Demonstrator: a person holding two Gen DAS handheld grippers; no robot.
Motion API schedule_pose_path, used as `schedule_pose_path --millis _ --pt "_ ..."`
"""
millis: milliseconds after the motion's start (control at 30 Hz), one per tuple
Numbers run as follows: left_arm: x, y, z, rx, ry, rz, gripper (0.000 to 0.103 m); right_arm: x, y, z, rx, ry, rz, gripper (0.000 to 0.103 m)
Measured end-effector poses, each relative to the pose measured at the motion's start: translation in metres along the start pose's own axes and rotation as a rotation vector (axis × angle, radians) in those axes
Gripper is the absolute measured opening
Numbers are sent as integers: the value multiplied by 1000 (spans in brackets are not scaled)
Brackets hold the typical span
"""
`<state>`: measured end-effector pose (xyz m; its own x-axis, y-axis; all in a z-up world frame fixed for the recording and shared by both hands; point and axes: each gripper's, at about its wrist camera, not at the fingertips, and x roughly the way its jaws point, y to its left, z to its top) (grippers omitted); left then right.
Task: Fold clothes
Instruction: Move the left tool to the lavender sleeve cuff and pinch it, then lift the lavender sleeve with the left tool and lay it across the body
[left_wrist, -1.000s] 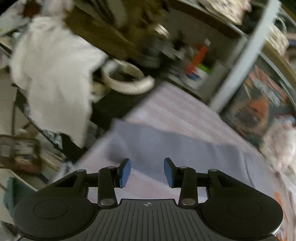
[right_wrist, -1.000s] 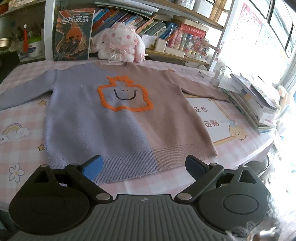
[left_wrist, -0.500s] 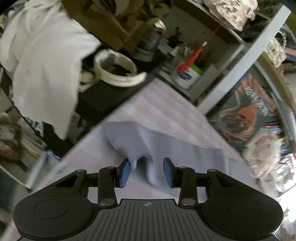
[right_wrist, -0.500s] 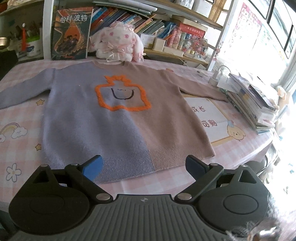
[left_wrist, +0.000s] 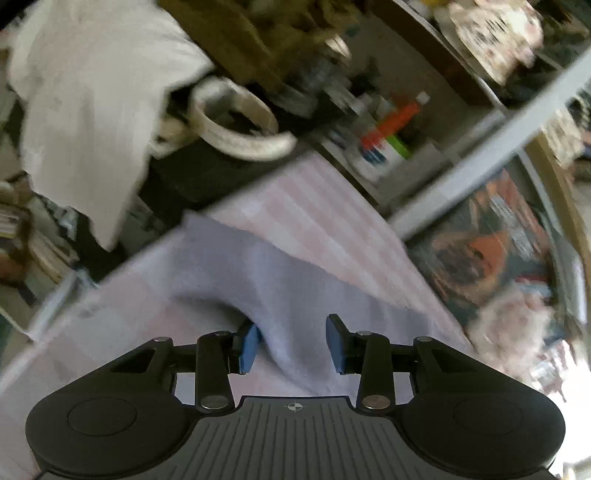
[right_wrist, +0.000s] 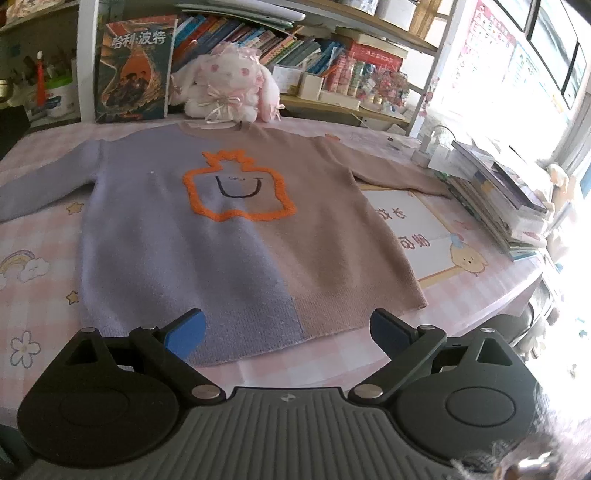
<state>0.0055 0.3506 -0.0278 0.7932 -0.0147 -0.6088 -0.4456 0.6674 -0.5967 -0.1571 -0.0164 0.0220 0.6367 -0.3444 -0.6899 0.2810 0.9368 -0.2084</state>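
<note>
A knit sweater (right_wrist: 221, 251), lilac on its left half and tan on its right with an orange outline figure on the chest, lies flat and face up on the pink checked tablecloth (right_wrist: 37, 302). My right gripper (right_wrist: 286, 328) hovers open over the bottom hem, nothing between its blue pads. The lilac sleeve (right_wrist: 40, 188) stretches out to the left. In the left wrist view that sleeve (left_wrist: 280, 280) rises in a ridge off the cloth, and my left gripper (left_wrist: 291, 347) is shut on the fold near the cuff.
A plush rabbit (right_wrist: 225, 85) and an upright book (right_wrist: 135, 70) stand behind the collar. A stack of books (right_wrist: 498, 199) and a printed card (right_wrist: 417, 225) lie right of the tan sleeve. Beyond the table's left edge (left_wrist: 110, 273) hangs a white cloth (left_wrist: 85, 110).
The lilac sleeve lay flat a second ago; now its end is bunched up and lifted between the left pads. The left view has rolled. The right gripper has stayed put.
</note>
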Motion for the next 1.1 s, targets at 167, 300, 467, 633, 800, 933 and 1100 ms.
schedule_pose_path --millis 167,300,467,633,800,933,1100 --pt "-3 15 14 -48 -33 52 28 0 -3 0 6 -2 -10 96" --pt "-2 16 16 -29 -29 77 15 2 -7 0 26 4 -15 96" --pt "0 21 19 -23 0 75 4 2 -3 1 5 -3 -1 96" --pt "-12 7 20 47 -10 40 3 3 -6 0 3 -11 18 96" --pt "-24 -24 20 125 -51 -3 3 9 -15 2 20 -10 36 96" --pt "-34 -57 16 188 -90 -53 3 18 -24 6 15 -18 63 96" --pt "-40 -111 0 271 -116 -113 3 34 -43 14 13 -36 102 96"
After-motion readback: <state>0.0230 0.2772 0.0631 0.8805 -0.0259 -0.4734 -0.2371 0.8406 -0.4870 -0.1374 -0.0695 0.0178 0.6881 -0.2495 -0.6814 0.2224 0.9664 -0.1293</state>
